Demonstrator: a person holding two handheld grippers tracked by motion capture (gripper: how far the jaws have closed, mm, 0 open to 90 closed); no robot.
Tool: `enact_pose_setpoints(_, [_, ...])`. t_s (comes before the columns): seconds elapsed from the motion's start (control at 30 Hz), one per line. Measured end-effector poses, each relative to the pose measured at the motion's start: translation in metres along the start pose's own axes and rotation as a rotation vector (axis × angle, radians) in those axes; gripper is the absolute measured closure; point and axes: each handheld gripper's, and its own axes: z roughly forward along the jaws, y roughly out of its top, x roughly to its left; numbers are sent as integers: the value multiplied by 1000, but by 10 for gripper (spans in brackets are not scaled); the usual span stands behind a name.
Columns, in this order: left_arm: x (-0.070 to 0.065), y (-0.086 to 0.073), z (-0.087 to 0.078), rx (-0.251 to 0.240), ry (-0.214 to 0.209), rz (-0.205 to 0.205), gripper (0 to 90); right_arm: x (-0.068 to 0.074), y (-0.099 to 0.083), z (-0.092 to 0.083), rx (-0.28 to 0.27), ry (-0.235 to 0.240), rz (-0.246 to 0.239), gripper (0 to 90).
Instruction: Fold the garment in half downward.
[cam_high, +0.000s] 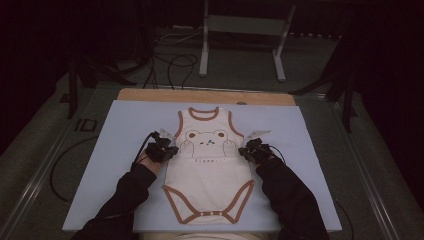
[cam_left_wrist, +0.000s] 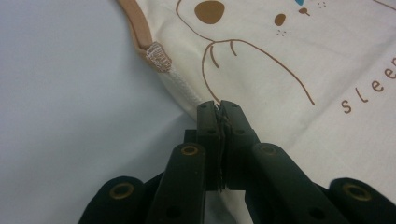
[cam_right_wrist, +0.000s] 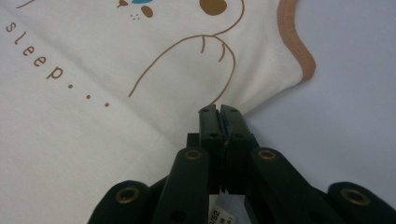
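Observation:
A cream sleeveless baby bodysuit with brown trim and a bear print lies flat and face up on the pale blue mat. My left gripper sits at its left side just below the armhole. In the left gripper view its jaws are shut, pinching the side seam of the bodysuit. My right gripper mirrors this at the right side. Its jaws are shut on the edge of the bodysuit under the brown armhole trim.
The mat rests on a wooden board whose far edge shows. Beyond it, on the dark floor, lie black cables and the legs of a metal stand. Dark-sleeved forearms cross the mat's near corners.

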Motion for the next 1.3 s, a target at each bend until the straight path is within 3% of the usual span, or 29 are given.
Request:
enact_pose_setpoints(0.33, [3,2,-10,-51,-26,-25,893,0,4,-11,-49,10,13,896])
enact_pose_setpoints(0.47, [3,2,-12,-46,-28,-5,893,0,6,-14,-58,16,12,897])
enact_pose_setpoints(0.57, [5,3,-17,-63,-48,-24,893,-1,6,-17,-65,21,18,897])
enact_pose_setpoints(0.8, [7,4,-24,-70,-74,-24,893,1,9,-26,-89,29,18,897])
enact_pose_setpoints(1.1, [7,5,-32,-72,-77,-5,893,4,13,-37,-107,35,4,897])
enact_pose_setpoints(1.3, [5,7,-40,-82,-128,-6,893,6,11,-48,-121,47,2,898])
